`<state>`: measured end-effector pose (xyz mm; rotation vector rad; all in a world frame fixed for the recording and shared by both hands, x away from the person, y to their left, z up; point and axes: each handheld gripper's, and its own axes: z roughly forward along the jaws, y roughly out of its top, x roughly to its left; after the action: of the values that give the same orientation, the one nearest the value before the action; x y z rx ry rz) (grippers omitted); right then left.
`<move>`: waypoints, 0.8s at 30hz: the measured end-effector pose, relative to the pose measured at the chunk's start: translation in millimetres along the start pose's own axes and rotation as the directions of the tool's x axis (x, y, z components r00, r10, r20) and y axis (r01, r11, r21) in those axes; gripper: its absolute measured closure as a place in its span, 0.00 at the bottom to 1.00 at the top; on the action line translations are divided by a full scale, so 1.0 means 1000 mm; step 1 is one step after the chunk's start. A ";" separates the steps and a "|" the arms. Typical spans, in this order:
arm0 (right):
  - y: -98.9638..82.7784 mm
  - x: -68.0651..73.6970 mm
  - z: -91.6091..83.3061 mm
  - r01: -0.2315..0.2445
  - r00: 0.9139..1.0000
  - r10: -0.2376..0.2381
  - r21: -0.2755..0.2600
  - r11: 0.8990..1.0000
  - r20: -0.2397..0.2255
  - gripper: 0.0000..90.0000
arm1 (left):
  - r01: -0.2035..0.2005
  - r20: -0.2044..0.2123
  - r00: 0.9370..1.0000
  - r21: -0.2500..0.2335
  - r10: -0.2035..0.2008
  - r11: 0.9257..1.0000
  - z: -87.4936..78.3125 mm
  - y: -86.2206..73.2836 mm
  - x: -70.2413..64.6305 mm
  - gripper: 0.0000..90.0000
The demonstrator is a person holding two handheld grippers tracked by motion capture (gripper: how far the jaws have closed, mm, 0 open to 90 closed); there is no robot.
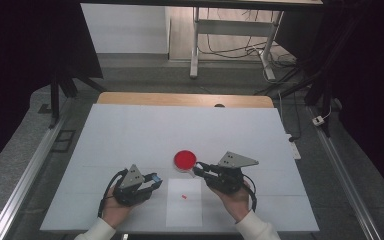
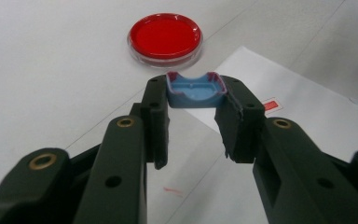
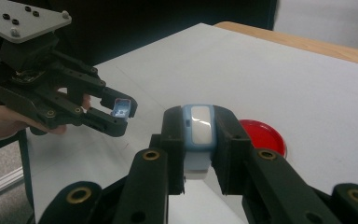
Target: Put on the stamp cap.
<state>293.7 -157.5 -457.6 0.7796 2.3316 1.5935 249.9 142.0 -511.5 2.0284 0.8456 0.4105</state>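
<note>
At the left, the person's left hand (image 1: 114, 209) holds the left gripper (image 1: 154, 178) low over the white tabletop (image 1: 130, 135). Its jaws are partly closed and clamped on a small blue cap (image 2: 195, 89), which sits between the tips with its hollow side up; a dark red edge shows on its rim. Just under and beside these jaws lies a white paper sheet (image 1: 184, 202) with a small red mark. Beyond the sheet stands a round red dish (image 1: 185, 159) with a clear rim, flat on the tabletop. At the right, the right hand (image 1: 236, 200) holds the right gripper (image 1: 198, 169), its tips very near the dish. Its jaws are closed on a blue and white small case (image 3: 200, 135), held upright between them. The two grippers are apart, facing each other.
</note>
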 end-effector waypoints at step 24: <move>0.000 0.001 0.000 0.001 1.000 -0.001 0.002 1.000 -0.002 0.83 | -0.054 0.058 0.997 0.019 0.053 0.998 0.034 0.020 -0.021 0.72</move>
<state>292.9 -157.1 -457.6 0.7767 2.3355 1.5925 262.3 99.3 -513.0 2.0754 0.7645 0.3732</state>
